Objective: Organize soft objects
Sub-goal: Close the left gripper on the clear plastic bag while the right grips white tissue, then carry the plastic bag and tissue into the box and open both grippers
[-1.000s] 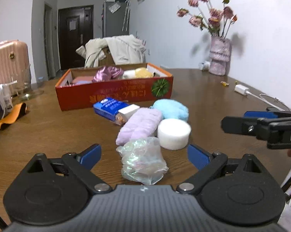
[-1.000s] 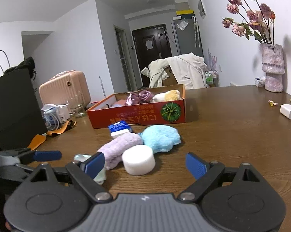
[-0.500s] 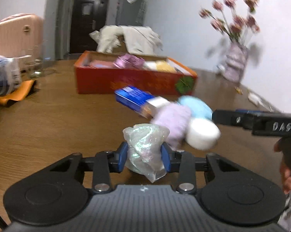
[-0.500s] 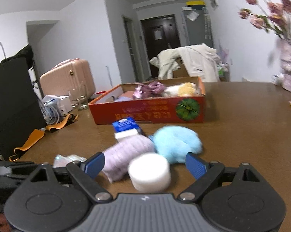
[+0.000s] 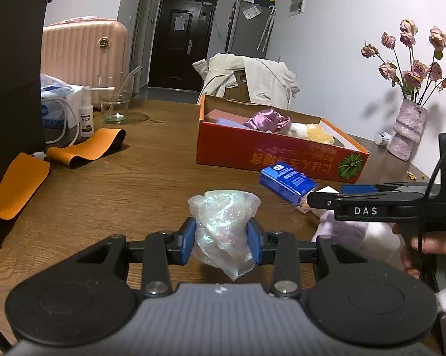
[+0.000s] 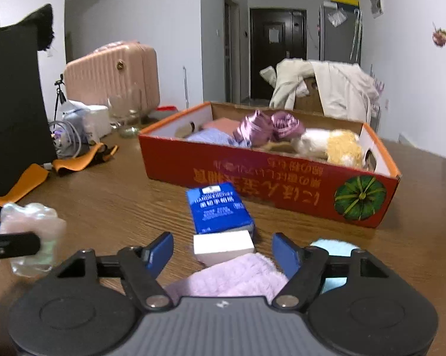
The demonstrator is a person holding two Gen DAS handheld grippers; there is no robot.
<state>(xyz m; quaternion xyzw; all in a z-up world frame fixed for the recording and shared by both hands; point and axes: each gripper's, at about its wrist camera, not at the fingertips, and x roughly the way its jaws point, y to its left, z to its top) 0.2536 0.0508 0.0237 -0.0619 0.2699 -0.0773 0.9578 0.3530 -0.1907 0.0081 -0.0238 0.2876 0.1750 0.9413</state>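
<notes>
My left gripper (image 5: pixel 222 238) is shut on an iridescent crumpled plastic bag (image 5: pixel 223 222), held above the table; the bag also shows at the left of the right wrist view (image 6: pixel 30 234). My right gripper (image 6: pixel 223 252) is open, its jaws on either side of a fluffy lilac towel roll (image 6: pixel 231 279). A white block (image 6: pixel 223 244) and a blue tissue pack (image 6: pixel 218 207) lie just beyond it, a pale blue soft thing (image 6: pixel 332 246) to the right. The red cardboard box (image 6: pixel 252 175) holds purple satin cloth (image 6: pixel 264 129) and a white-and-yellow plush (image 6: pixel 329 145).
Orange straps (image 5: pixel 83 148), a glass (image 5: pixel 116 103), a spray bottle and a bag with cables stand at the table's left. A pink suitcase (image 6: pixel 113 71) stands behind. A vase of dried roses (image 5: pixel 406 130) stands far right. A chair draped with a coat is behind the box.
My left gripper closed on the plastic bag, lifted it and swung left. My right gripper moved forward and down over the lilac towel roll, its jaws narrower than before.
</notes>
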